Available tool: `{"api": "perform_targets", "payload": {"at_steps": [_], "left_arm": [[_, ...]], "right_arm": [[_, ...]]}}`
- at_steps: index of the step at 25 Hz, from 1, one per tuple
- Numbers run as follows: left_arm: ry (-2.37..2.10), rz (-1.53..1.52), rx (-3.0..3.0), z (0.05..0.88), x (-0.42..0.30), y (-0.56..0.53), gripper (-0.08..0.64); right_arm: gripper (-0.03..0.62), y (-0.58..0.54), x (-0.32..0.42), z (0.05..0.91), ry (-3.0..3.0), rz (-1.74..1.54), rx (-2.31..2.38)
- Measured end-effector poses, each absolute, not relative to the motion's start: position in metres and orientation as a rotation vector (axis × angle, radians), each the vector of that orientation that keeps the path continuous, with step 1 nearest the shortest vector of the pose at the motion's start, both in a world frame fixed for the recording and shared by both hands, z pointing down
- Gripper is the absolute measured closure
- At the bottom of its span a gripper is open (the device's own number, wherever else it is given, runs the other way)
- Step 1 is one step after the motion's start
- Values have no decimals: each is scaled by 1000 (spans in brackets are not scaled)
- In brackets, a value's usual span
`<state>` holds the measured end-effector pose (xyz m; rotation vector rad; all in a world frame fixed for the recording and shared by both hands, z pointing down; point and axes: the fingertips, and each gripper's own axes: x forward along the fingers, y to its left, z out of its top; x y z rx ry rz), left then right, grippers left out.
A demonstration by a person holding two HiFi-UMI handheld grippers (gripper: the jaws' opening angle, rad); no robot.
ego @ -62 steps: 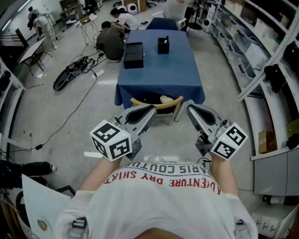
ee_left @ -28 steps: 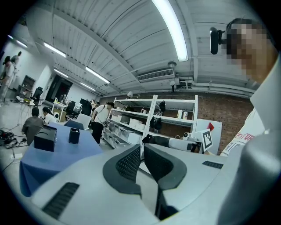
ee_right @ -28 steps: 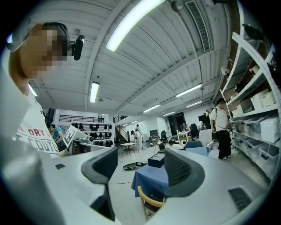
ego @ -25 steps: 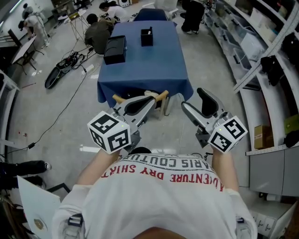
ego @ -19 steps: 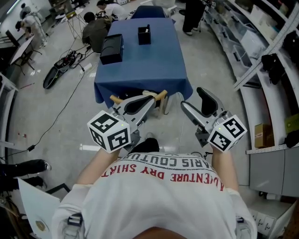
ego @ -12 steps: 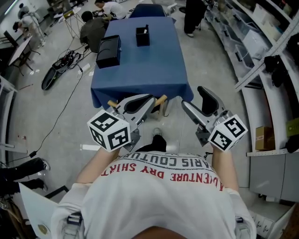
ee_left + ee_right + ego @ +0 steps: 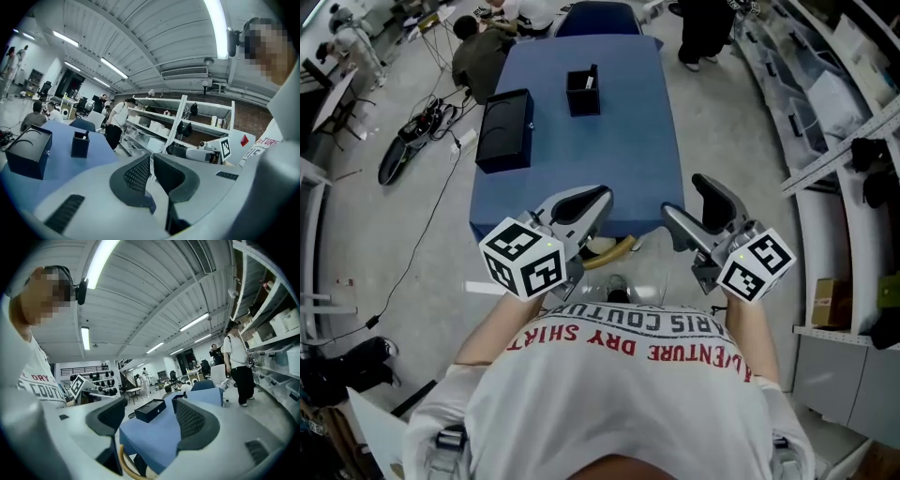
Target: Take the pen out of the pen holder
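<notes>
the blue-clothed table (image 7: 623,150) fills the upper middle of the head view, with grey floor (image 7: 384,244) at left and shelving (image 7: 825,84) at right. near its top stands the pen holder (image 7: 582,93), the pen (image 7: 593,75) sticking out of it, right of a black box (image 7: 504,129). at the bottom edge of the table, the left gripper (image 7: 591,202) has its jaws pressed together on nothing, and the right gripper (image 7: 686,199) has its jaws spread and empty.
</notes>
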<state>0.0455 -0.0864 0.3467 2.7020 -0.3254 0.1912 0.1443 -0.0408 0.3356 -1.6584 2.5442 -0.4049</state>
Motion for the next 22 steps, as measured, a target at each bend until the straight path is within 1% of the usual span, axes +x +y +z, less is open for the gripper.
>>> {"api": "perform_targets", "payload": {"at_steps": [5,9,22], "left_arm": [[-354,197,2656,367,74,-151,514],[-396,198,2642,379,83,-188,514],[-610,157,2565,392,103,-251,514]], "right_arm": [[264,-110,166,356,2592,-463,-1639],[264,-147,171,367,2625,-493,-1605],[265,-227,199,368,2745,-515,-1422]]}}
